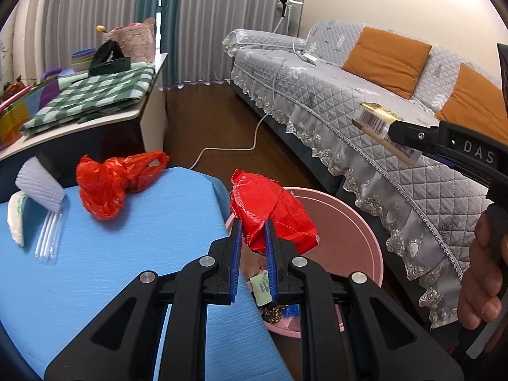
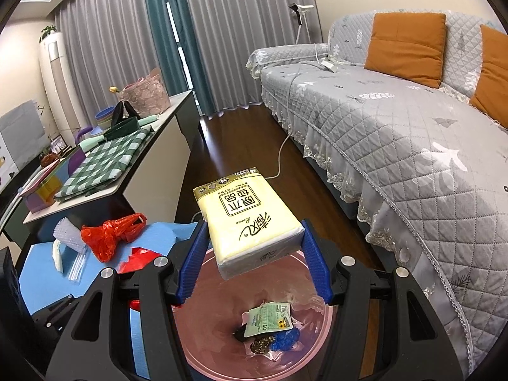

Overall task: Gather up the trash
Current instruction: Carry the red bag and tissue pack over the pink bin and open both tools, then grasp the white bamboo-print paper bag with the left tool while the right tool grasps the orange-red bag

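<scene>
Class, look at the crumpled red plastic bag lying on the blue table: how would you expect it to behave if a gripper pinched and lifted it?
The red plastic bag looks thin and heavily creased, so it would probably collapse and dangle rather than hold shape. Its glossy film suggests it may slip unless several folds are caught. It seems empty, so likely very light and easily dragged across the blue table.

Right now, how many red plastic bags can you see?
2. One red bag is pinched in the left gripper over the pink bin. The other red bag lies crumpled on the blue table. More may be hidden inside the bin.
</scene>
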`<act>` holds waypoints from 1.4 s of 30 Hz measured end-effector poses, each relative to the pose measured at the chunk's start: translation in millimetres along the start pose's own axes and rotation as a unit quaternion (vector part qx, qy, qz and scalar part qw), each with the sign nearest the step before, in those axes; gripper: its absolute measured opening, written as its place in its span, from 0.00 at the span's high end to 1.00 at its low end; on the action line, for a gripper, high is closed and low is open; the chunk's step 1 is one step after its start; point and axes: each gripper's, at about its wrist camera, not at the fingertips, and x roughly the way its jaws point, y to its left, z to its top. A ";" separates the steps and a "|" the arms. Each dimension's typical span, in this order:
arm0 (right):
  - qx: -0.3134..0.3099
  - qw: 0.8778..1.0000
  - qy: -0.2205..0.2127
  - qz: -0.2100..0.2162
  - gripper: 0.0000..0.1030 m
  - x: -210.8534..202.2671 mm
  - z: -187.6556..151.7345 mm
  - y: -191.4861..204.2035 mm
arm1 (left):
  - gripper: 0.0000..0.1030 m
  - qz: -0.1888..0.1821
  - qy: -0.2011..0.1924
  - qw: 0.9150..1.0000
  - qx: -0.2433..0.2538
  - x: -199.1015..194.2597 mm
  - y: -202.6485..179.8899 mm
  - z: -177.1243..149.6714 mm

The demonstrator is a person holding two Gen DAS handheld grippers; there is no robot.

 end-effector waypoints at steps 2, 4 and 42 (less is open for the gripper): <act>0.004 1.000 0.005 0.003 0.40 0.7 0.0 -2.1 | 0.86 -0.006 0.002 1.000 0.002 0.3 -3.7 0.4; 0.009 1.000 0.009 0.007 0.37 1.1 -0.1 -3.2 | 0.85 -0.015 0.007 1.000 0.006 1.2 -7.7 0.7; -0.071 0.995 -0.041 0.061 0.50 -53.0 -8.0 90.9 | 0.71 0.040 -0.039 0.998 -0.032 -111.7 66.8 -21.2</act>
